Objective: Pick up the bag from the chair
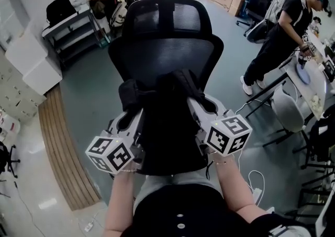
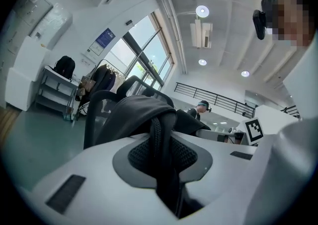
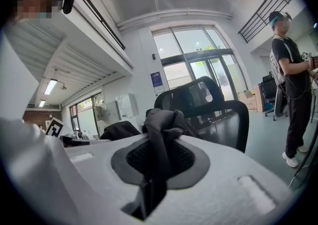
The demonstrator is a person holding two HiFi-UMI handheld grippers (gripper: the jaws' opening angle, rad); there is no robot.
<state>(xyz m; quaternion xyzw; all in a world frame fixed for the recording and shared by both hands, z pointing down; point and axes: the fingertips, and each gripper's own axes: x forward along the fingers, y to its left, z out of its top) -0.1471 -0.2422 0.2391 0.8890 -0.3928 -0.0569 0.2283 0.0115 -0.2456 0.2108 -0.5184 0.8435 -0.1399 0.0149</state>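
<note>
Before the chair [image 1: 168, 42], the bag [image 1: 167, 131] is between left claw [image 1: 129, 117] and right claw [image 1: 199, 109], each clamped on a strap [image 2: 160, 142].

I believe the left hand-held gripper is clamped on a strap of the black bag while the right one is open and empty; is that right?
Not quite: the right hand-held gripper is also clamped on a strap of the black bag, as the right gripper view shows. The left hand-held gripper grips as you say.
</note>
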